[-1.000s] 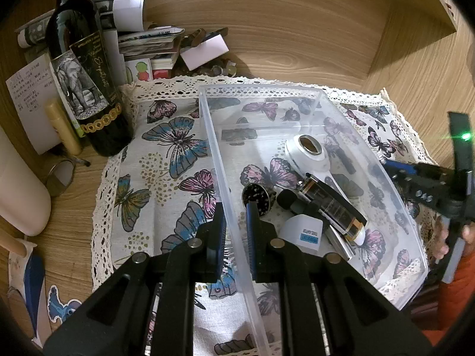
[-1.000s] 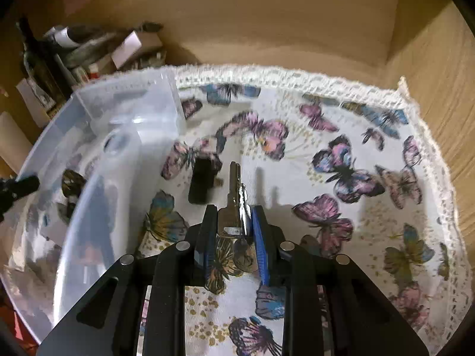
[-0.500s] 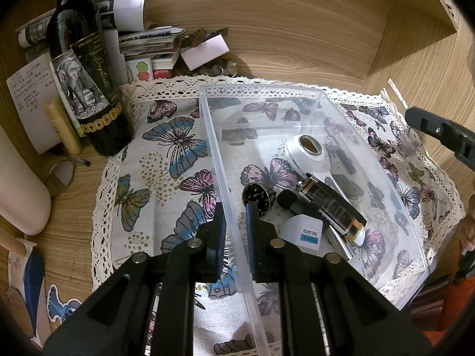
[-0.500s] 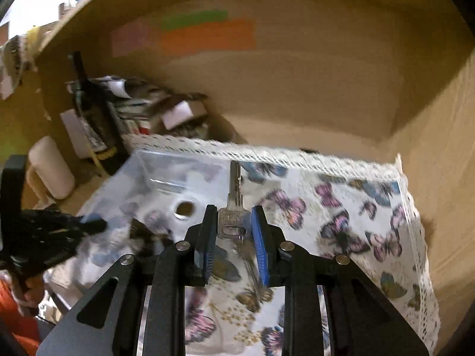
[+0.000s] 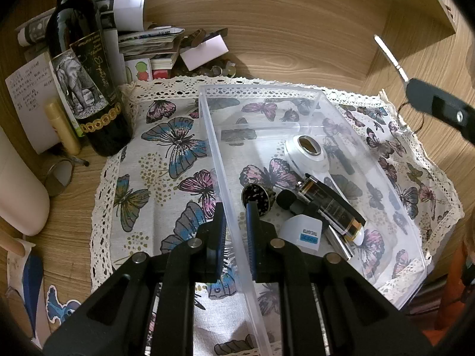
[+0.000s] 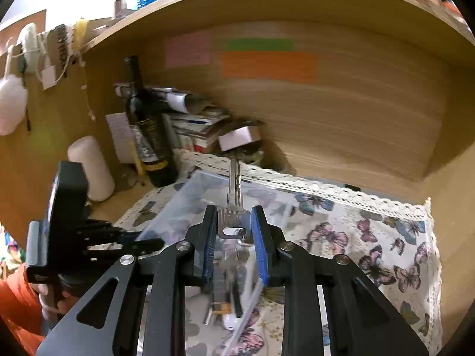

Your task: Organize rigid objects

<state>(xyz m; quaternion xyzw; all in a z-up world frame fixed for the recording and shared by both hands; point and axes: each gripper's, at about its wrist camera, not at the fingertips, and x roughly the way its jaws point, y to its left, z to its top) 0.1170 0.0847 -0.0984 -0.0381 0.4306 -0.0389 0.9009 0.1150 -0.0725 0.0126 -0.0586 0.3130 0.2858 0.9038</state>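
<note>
Above butterfly cloth (image 6: pixel 386 252), right tool (image 6: pixel 234 234) holds key (image 6: pixel 234 195), blade pointing forward.

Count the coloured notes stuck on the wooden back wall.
3: a pink note at left, a green strip beside it, an orange note under the green. More may be hidden outside the view.

In the right wrist view, the box contents (image 6: pixel 228 293) below the right claw (image 6: pixel 234 231) smear into blur; the notes (image 6: pixel 268 65) on the back wall, upper centre, are unreadable.
</note>
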